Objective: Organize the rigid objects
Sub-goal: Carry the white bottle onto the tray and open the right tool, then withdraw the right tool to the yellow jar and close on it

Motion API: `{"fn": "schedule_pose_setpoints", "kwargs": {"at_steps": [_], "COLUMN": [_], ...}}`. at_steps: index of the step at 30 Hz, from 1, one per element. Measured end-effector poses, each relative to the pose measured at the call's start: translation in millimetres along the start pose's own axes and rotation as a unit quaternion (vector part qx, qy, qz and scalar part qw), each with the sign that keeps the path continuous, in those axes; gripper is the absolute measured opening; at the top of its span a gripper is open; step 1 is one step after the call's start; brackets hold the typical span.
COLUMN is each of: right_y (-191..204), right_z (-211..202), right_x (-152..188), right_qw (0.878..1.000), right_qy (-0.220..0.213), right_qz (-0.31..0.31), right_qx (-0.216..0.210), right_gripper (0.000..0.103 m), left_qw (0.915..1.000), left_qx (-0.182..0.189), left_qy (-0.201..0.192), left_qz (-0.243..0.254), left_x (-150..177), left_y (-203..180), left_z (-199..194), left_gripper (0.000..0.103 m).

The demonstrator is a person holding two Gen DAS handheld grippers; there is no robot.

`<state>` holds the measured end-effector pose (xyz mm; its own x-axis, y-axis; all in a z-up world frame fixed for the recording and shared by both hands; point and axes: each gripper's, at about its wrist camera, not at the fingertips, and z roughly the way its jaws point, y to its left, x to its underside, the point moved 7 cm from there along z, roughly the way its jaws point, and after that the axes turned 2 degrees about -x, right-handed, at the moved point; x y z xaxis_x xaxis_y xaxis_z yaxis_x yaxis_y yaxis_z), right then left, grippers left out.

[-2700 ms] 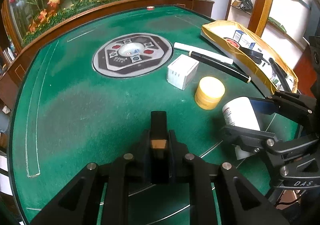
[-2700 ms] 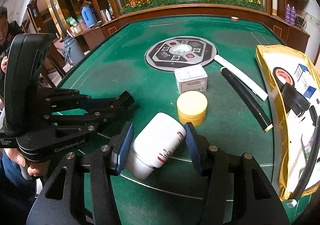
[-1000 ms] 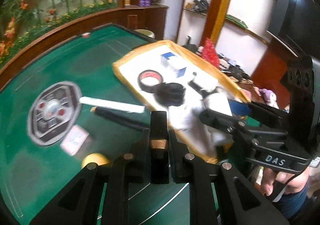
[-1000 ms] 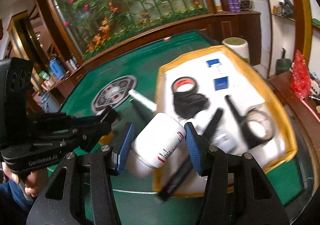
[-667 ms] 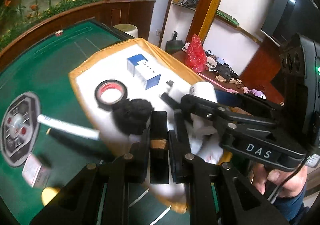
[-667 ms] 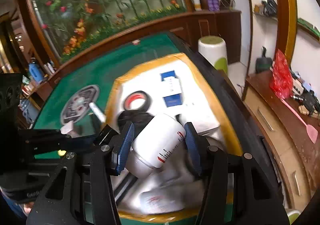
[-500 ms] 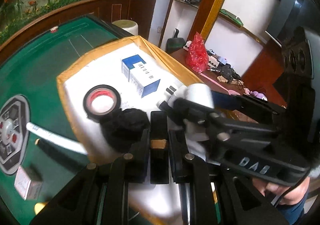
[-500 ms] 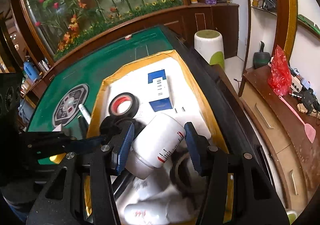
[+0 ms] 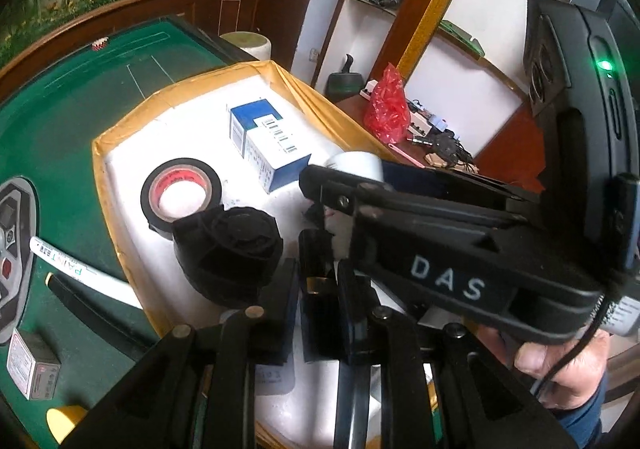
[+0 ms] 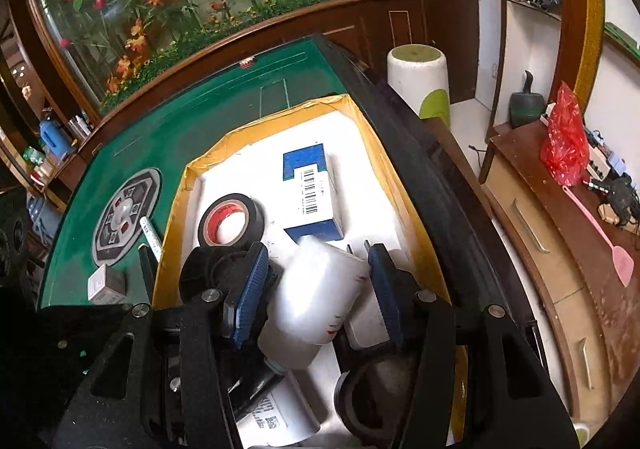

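— What's in the shallow yellow-rimmed tray [image 10: 404, 185] from where you sit?

— I see a blue-and-white cardboard box [image 10: 310, 191] towards its far end, a black roll of tape with a red core [image 10: 231, 223] beside it, and a black ribbed round cap [image 9: 228, 251] nearer me. The white plastic bottle [image 10: 316, 299] lies tilted over the tray's white floor, between the blue pads [image 10: 250, 293] of my right tool [image 10: 316, 289]. Those jaws stand wide, with a gap on either side of the bottle, so I'm not gripping it.

— And your left tool [image 9: 318, 281]?

— Its fingers are pressed together, holding nothing, poised over the tray's near part just beside the black cap.

— Room to move?

— The tray sits at the right edge of the green felt counter [image 10: 192, 129]. A white paint marker [image 9: 76, 275] and a black stick [image 9: 96, 315] lie just outside the tray's left wall, with a small white-and-grey box [image 9: 34, 365] further out. The near end of the tray is crowded; the far end, beyond the blue box, shows bare white floor.
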<state>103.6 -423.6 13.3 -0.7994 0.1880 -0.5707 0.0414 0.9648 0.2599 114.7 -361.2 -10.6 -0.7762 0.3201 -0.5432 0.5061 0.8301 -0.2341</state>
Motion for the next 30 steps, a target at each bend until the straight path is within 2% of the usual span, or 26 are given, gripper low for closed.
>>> {"fn": "schedule_pose_setpoints", "kwargs": {"at_steps": [4,8,14,18,25,30], "right_y": [2,8,29,53,96,130], "right_z": [-10,-25,-51,-63,-61,-44], "right_x": [-2,-1,9,18,38,59], "right_qw": [1.000,0.999,0.995,0.992,0.990,0.991], "right_qy": [-0.020,-0.043,-0.075,-0.093,-0.081,-0.049], "right_qz": [0.007,0.013,0.038,0.040,0.023,-0.005], "right_qx": [-0.004,-0.011,-0.053,-0.080,-0.110,-0.127], "right_gripper": [0.052,0.052,0.052,0.053,0.053,0.053], "left_qw": [1.0000,0.9998,0.9993,0.9988,0.9974,0.9946], "left_qx": [0.001,0.008,0.019,0.014,-0.008,-0.043], "left_qy": [-0.008,-0.014,-0.030,-0.046,-0.072,-0.092], "left_qz": [0.002,0.006,0.011,0.007,-0.001,-0.021], "left_x": [0,5,13,20,38,54], "left_y": [-2,-4,-5,4,45,98], "left_z": [-7,-18,-43,-60,-95,-124], "left_gripper": [0.022,0.031,0.036,0.045,0.045,0.050]}}
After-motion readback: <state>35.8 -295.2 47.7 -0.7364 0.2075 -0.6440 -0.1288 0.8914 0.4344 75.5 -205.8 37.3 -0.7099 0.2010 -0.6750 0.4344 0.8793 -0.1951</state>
